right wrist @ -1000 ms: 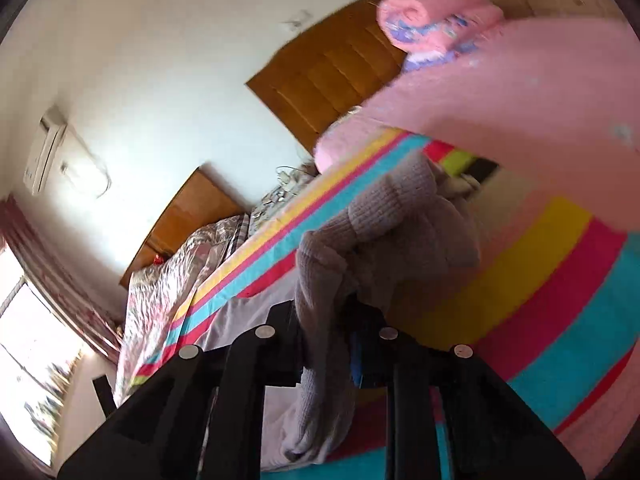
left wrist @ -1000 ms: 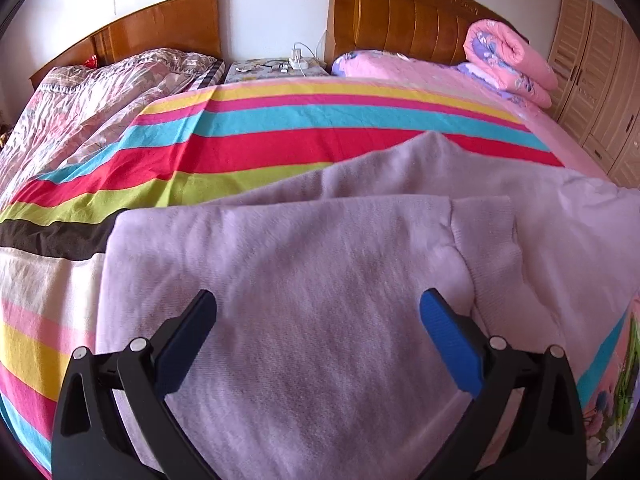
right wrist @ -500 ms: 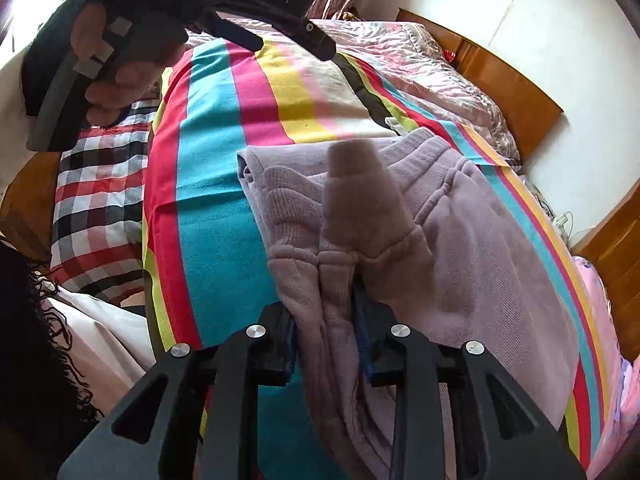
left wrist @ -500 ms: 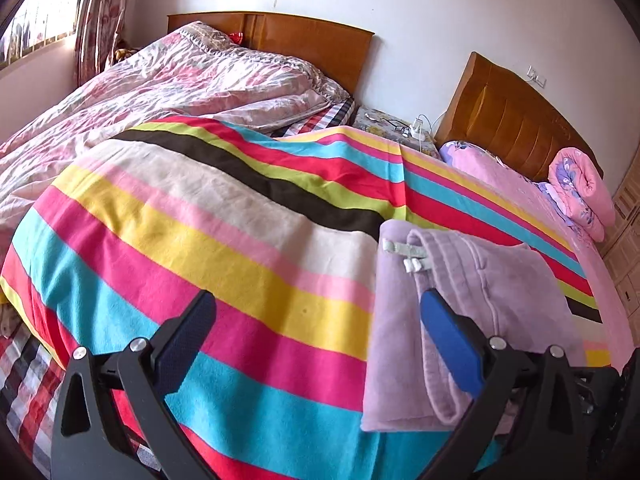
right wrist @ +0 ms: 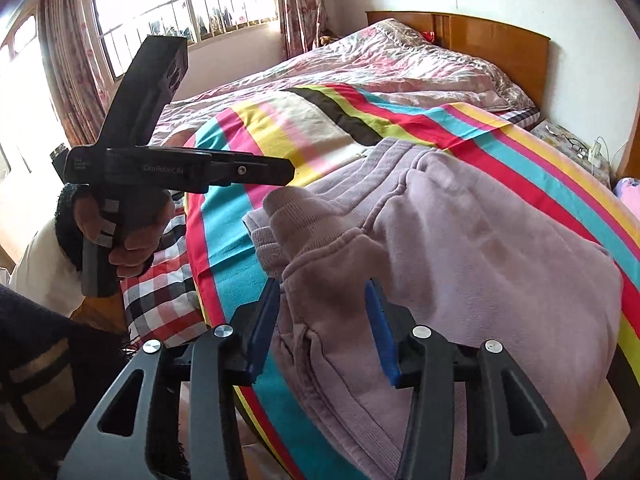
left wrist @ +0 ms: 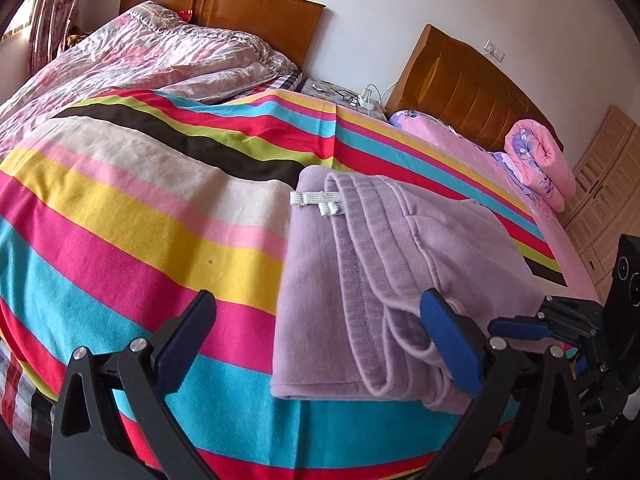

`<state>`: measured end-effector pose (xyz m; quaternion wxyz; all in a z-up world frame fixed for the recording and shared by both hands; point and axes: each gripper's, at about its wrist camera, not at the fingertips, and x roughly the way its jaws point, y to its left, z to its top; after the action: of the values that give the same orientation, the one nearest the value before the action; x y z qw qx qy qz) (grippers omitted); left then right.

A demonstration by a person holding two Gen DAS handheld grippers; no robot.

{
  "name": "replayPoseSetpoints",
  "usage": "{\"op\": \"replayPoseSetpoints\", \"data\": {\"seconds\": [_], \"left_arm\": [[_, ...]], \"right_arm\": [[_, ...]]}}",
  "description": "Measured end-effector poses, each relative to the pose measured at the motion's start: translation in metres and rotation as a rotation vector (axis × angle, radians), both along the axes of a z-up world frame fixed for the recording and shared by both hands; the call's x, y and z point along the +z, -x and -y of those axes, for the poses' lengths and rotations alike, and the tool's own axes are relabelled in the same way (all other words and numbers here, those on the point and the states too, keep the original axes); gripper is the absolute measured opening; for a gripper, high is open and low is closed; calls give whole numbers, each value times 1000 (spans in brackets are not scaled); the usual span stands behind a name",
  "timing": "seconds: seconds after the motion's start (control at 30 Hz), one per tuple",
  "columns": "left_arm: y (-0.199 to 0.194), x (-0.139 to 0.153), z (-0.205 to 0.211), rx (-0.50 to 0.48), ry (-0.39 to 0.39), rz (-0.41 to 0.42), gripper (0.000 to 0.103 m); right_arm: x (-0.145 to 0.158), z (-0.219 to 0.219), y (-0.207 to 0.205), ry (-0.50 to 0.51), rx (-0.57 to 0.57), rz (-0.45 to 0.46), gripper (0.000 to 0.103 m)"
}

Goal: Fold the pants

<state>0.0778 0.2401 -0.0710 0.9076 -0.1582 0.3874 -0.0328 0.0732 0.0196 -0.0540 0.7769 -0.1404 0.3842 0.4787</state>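
Observation:
The lilac pants (left wrist: 384, 264) lie folded in layers on the striped blanket (left wrist: 140, 208), waistband and white drawstring (left wrist: 316, 200) toward the headboards. My left gripper (left wrist: 320, 340) is open and empty, above the blanket near the pants' near-left corner. It also shows in the right wrist view (right wrist: 256, 170), held in a hand. My right gripper (right wrist: 324, 328) is open, its jaws straddling a bunched fold of the pants (right wrist: 460, 248) at the bed's near edge without pinching it. The right gripper also shows in the left wrist view (left wrist: 532, 326).
Two beds with wooden headboards (left wrist: 460, 80) stand side by side, a nightstand with cables (left wrist: 348, 94) between them. A rolled pink quilt (left wrist: 540, 160) lies at the far right. A wardrobe (left wrist: 604, 184) stands right. A checked sheet (right wrist: 160, 288) hangs below the blanket. Window (right wrist: 180, 4) at left.
My right gripper has opened and let go of the pants fold it was pinching. The pants now lie folded on the blanket. My left gripper has stayed open and shifted slightly.

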Motion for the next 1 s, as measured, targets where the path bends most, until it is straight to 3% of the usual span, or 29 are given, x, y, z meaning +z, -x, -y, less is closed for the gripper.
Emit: {"op": "replayPoseSetpoints", "data": {"seconds": [0.1, 0.17, 0.27, 0.37, 0.43, 0.53, 0.6, 0.73, 0.8, 0.87, 1.0], "left_arm": [[2, -1, -2, 3, -2, -6, 102], [1, 0, -5, 18, -16, -6, 102], [2, 3, -13, 45, -12, 5, 102], [2, 3, -19, 70, -6, 8, 102], [1, 1, -22, 82, 6, 4, 102], [3, 2, -22, 87, 15, 0, 102], [8, 6, -20, 83, -10, 8, 102], [14, 8, -25, 100, -16, 16, 102], [16, 7, -27, 111, -7, 15, 102], [18, 7, -25, 110, -2, 16, 102], [27, 11, -17, 88, -16, 33, 102]], "right_arm": [[-17, -12, 3, 51, 23, 14, 42], [-12, -11, 5, 42, 19, 50, 13], [21, -2, 14, -22, 10, 129, 12], [38, -3, 31, -21, 65, 188, 12], [22, -13, 37, 21, 113, 166, 11], [-22, -30, 39, 174, 124, 178, 11], [-25, -29, 42, 168, 122, 189, 12], [-9, -22, 51, 148, 131, 253, 25], [-5, -21, 57, 151, 145, 282, 35], [-3, -21, 63, 154, 159, 311, 55], [6, -21, 75, 145, 170, 356, 60]]}}
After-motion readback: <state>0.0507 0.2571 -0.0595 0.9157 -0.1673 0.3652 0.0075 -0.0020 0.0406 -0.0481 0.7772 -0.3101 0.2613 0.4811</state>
